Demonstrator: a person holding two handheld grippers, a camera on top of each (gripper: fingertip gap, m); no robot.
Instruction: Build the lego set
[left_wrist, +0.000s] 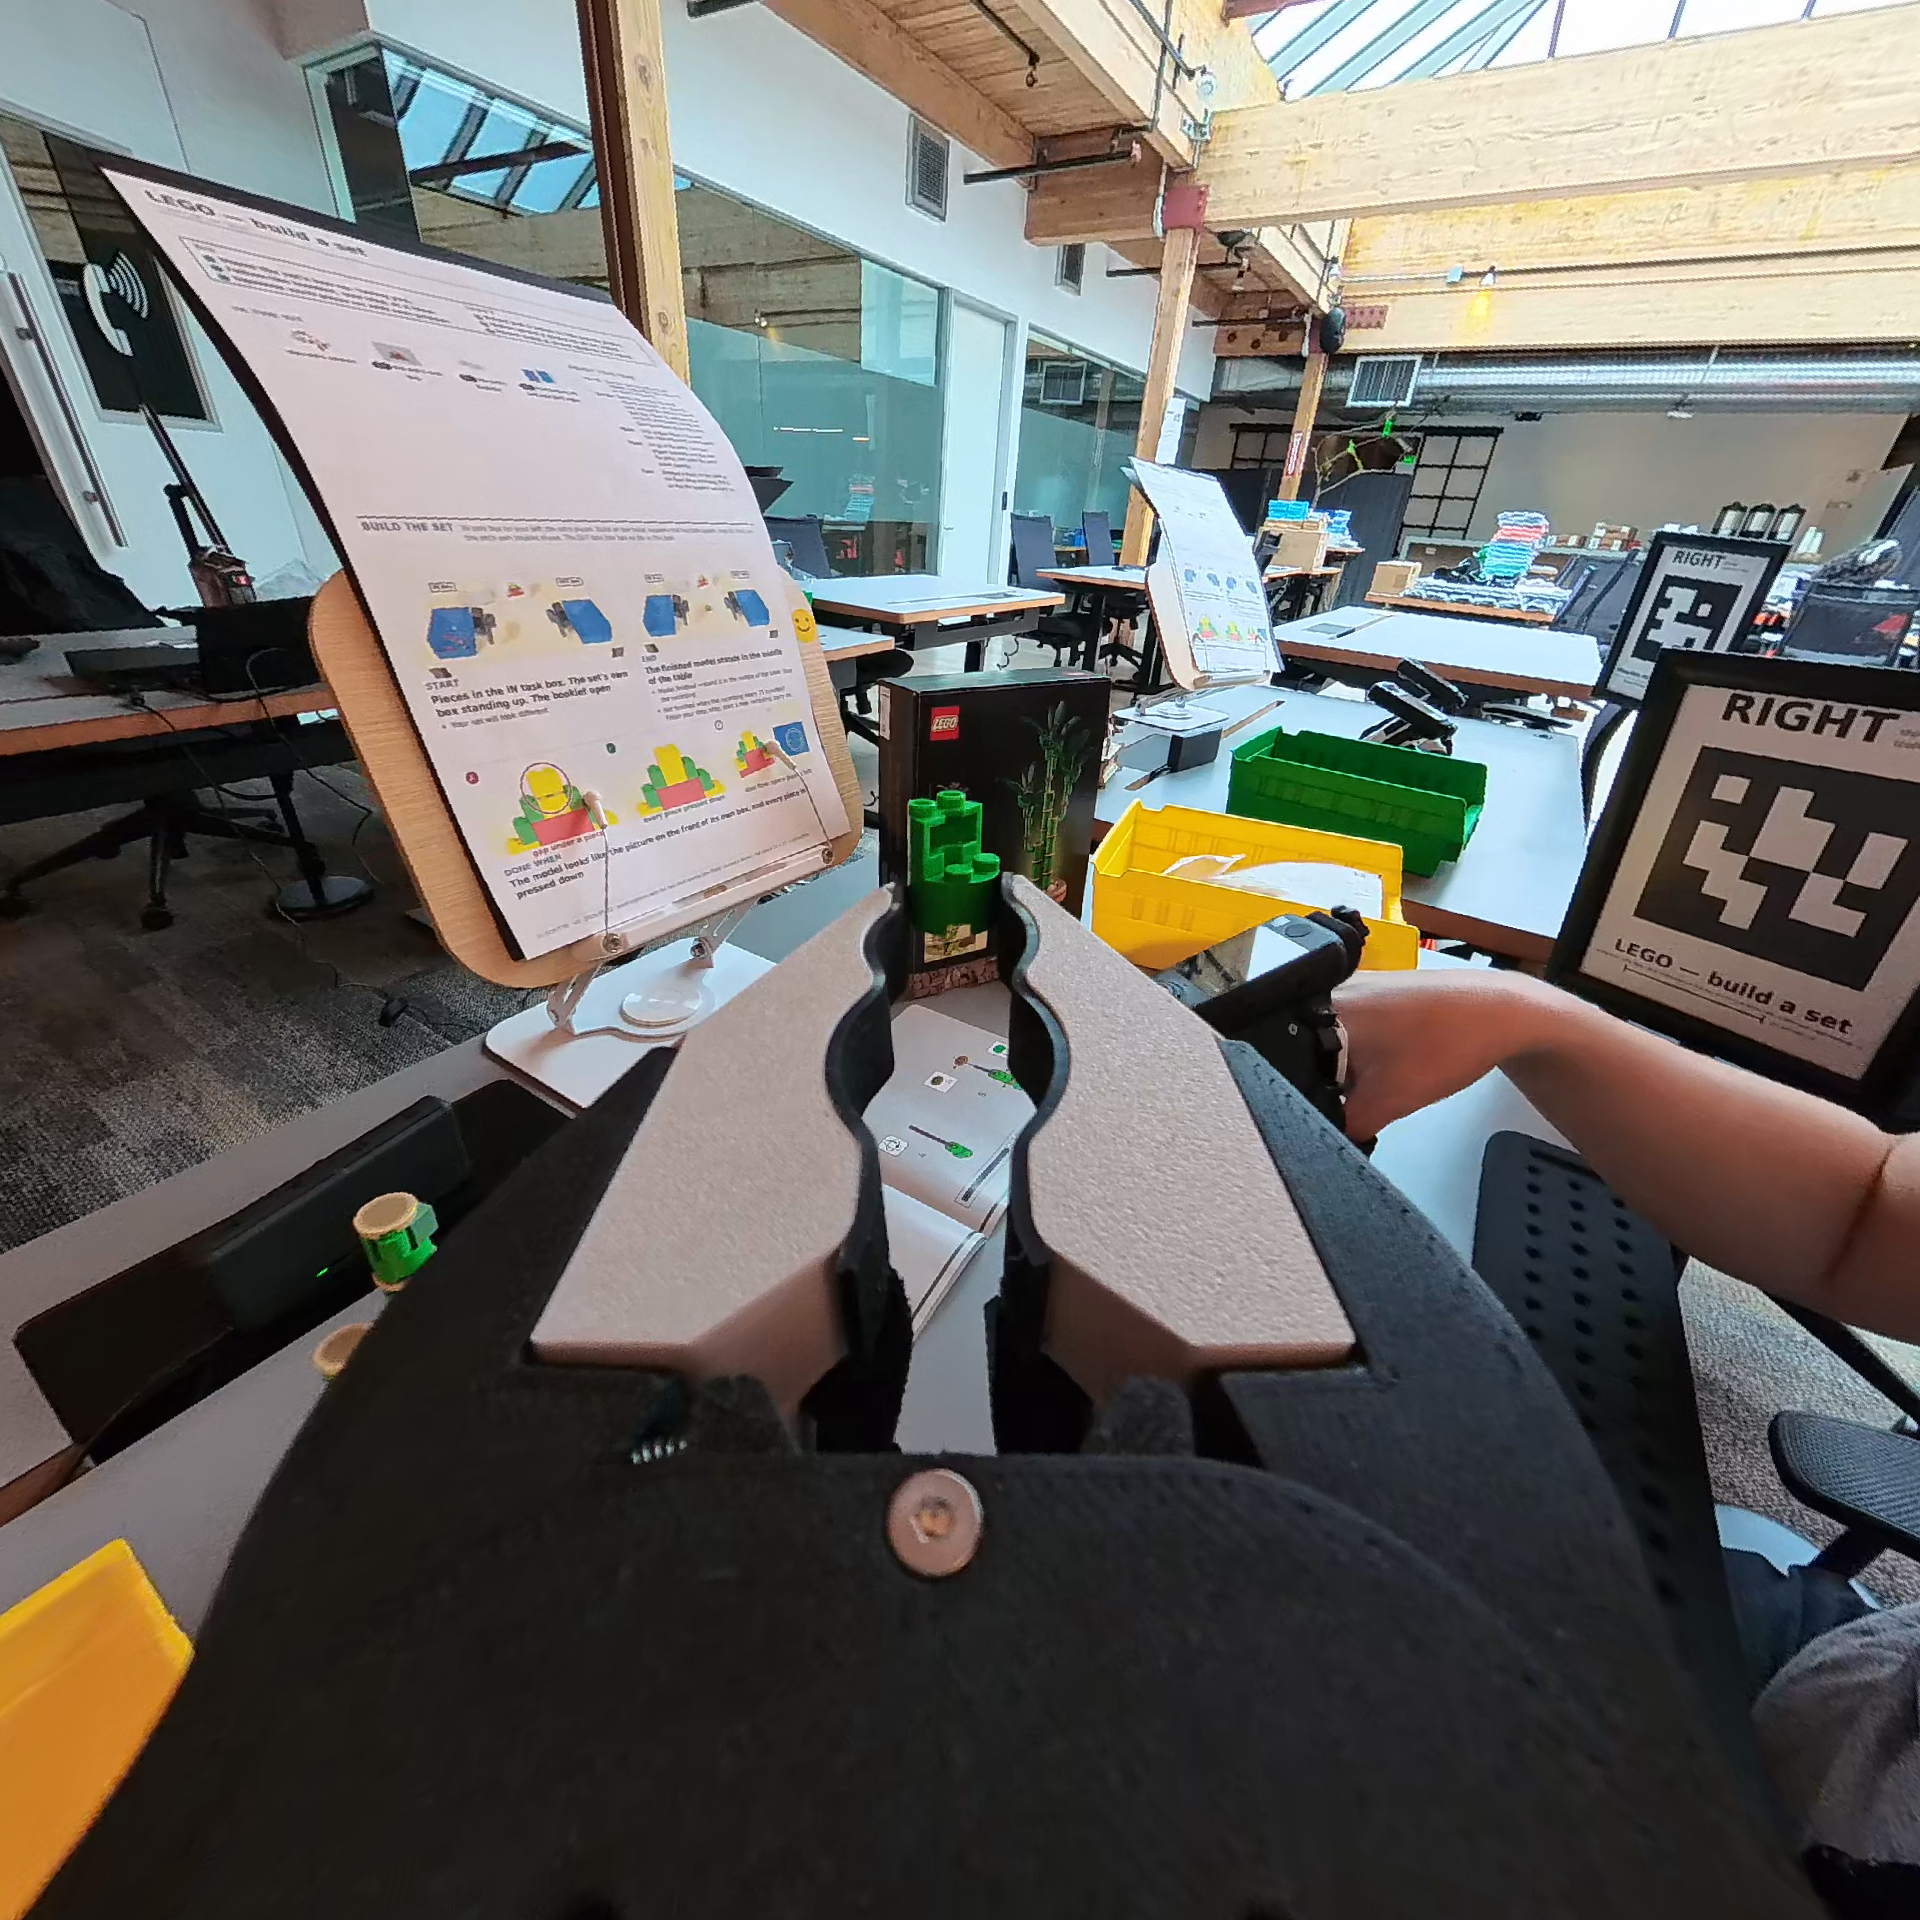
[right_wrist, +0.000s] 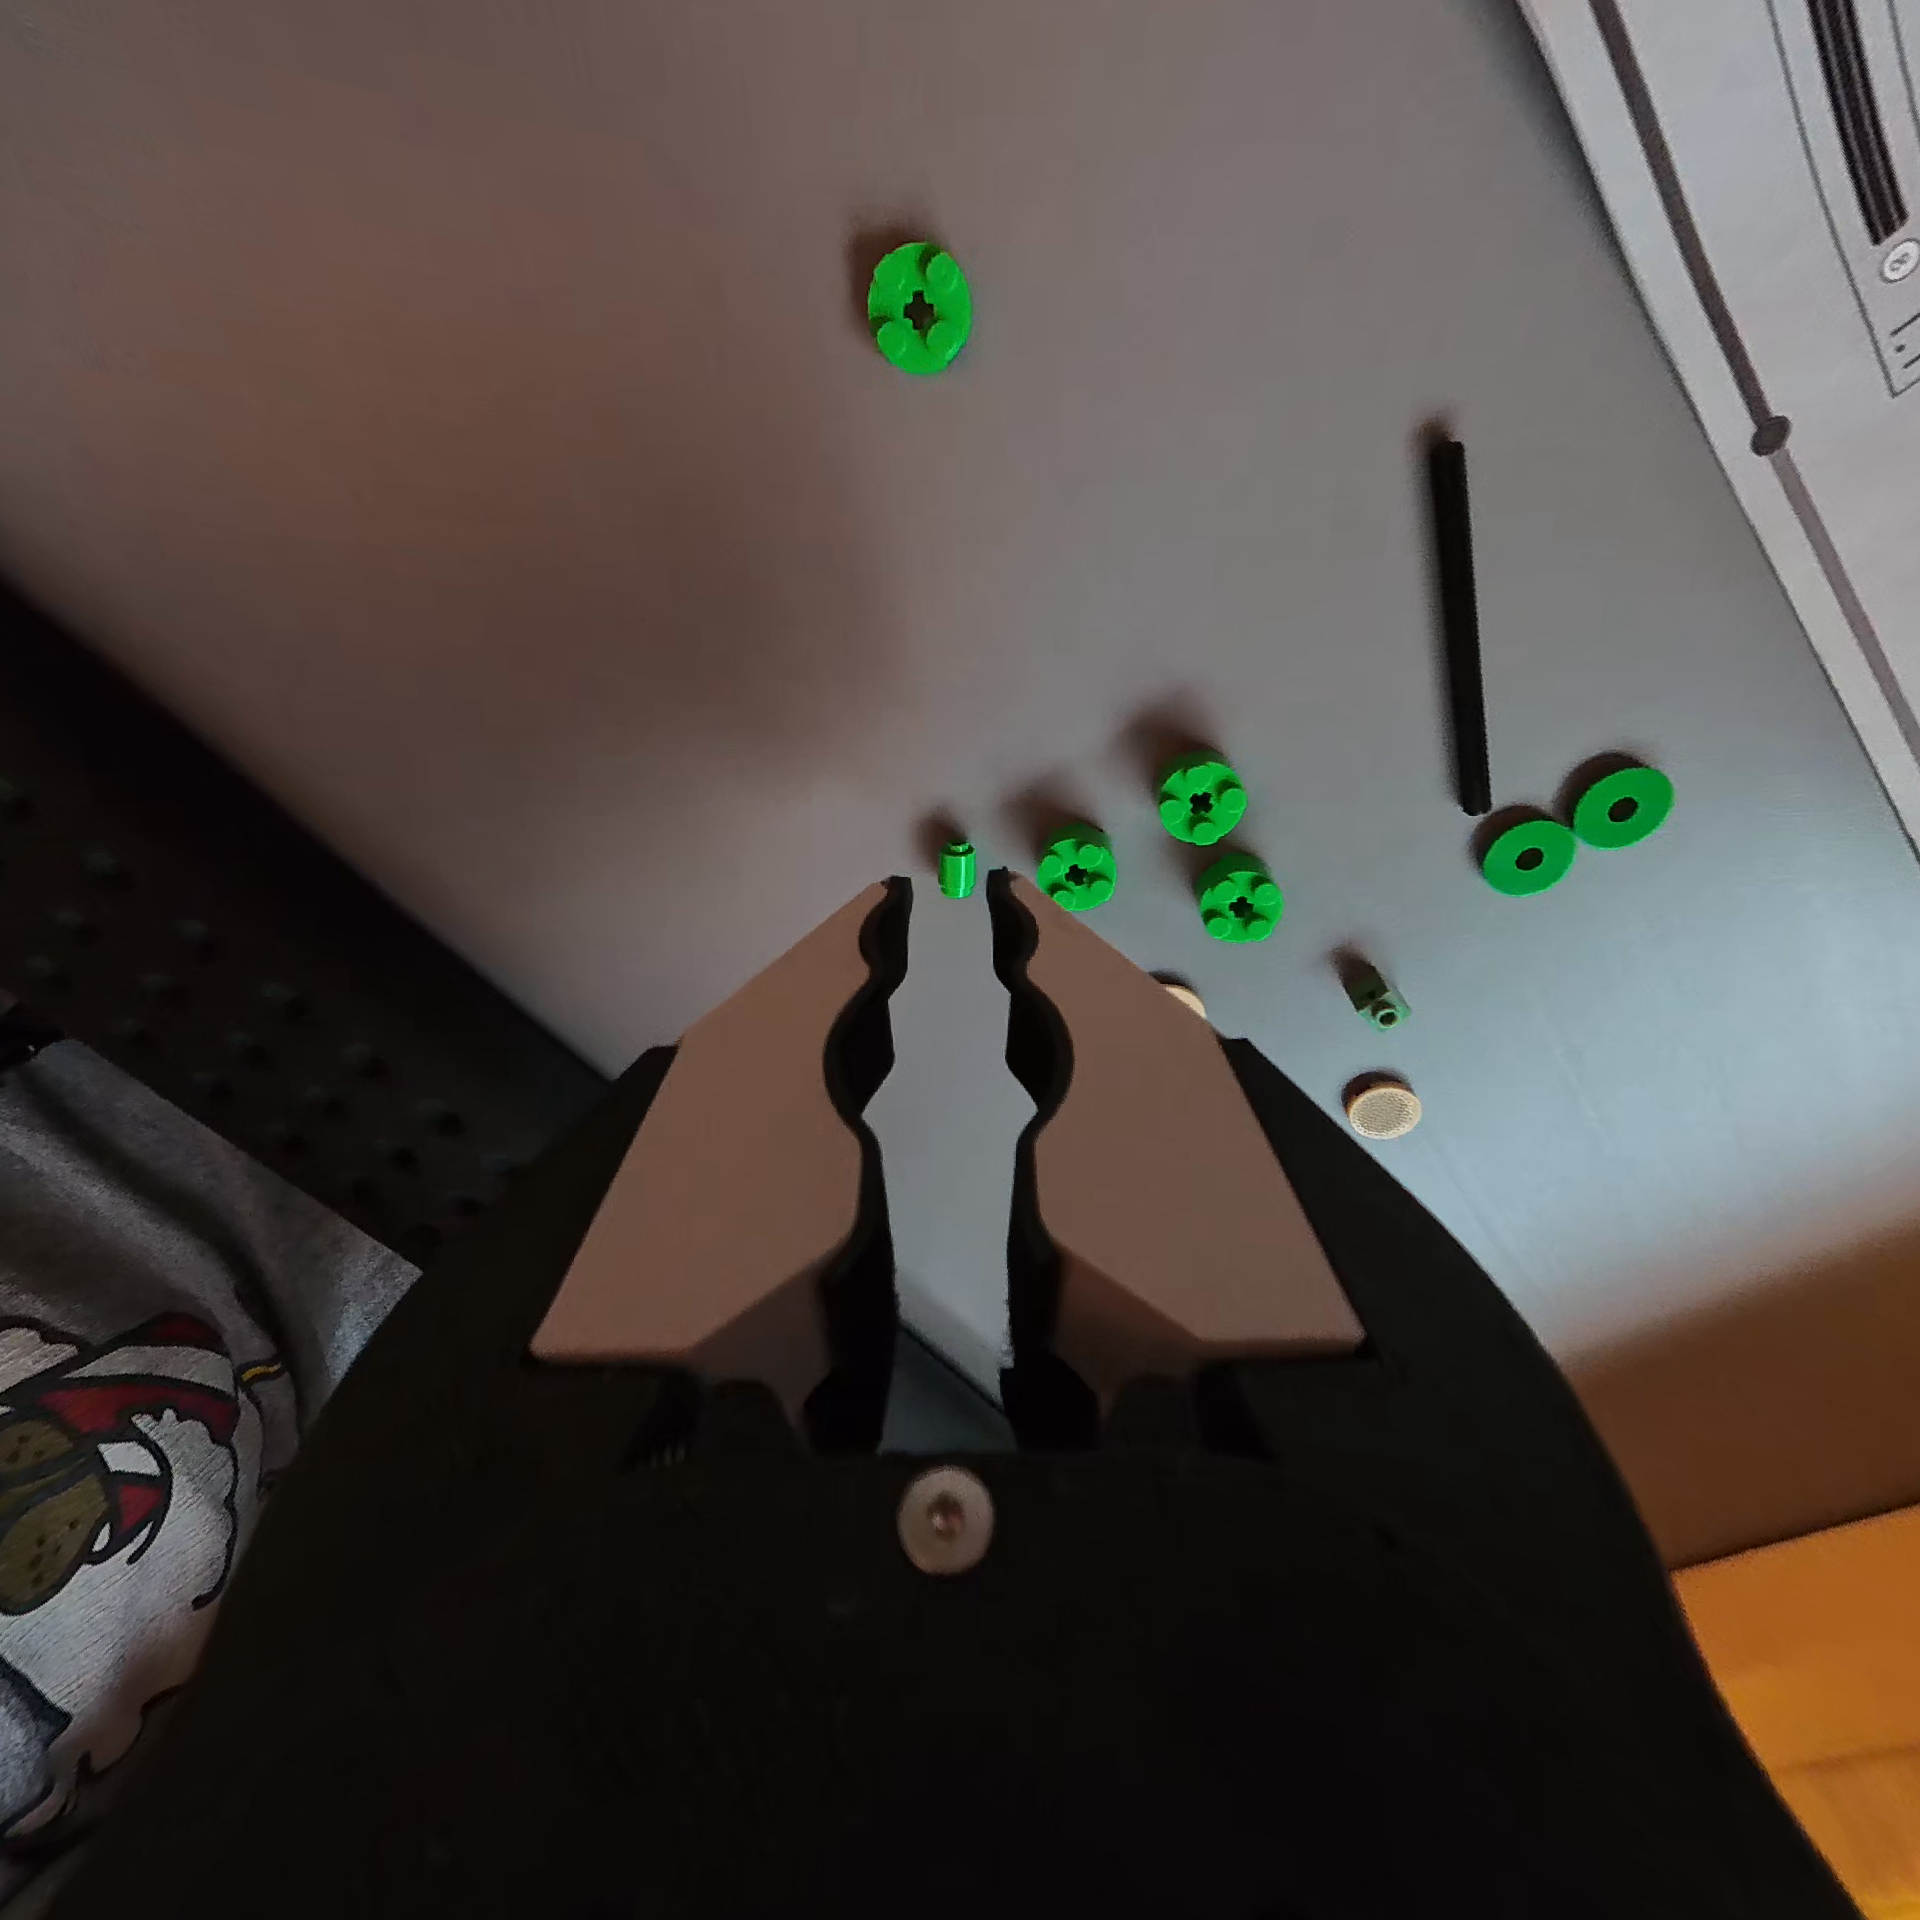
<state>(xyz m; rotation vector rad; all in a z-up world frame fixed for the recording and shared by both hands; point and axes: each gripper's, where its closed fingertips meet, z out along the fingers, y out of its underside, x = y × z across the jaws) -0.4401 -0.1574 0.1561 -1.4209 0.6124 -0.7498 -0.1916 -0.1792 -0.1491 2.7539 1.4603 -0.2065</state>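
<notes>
Left gripper (left_wrist: 948, 902) clamps my green stacked bamboo piece (left_wrist: 948, 868), studs up. Right gripper (right_wrist: 948, 883) parted, empty, tips flanking small green cylinder (right_wrist: 957, 870) near bench (right_wrist: 520, 416) edge.

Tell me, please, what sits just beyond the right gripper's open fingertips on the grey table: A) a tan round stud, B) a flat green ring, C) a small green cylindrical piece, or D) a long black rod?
C: the small green cylindrical piece lies just ahead of the gap of the right gripper, untouched.
</notes>
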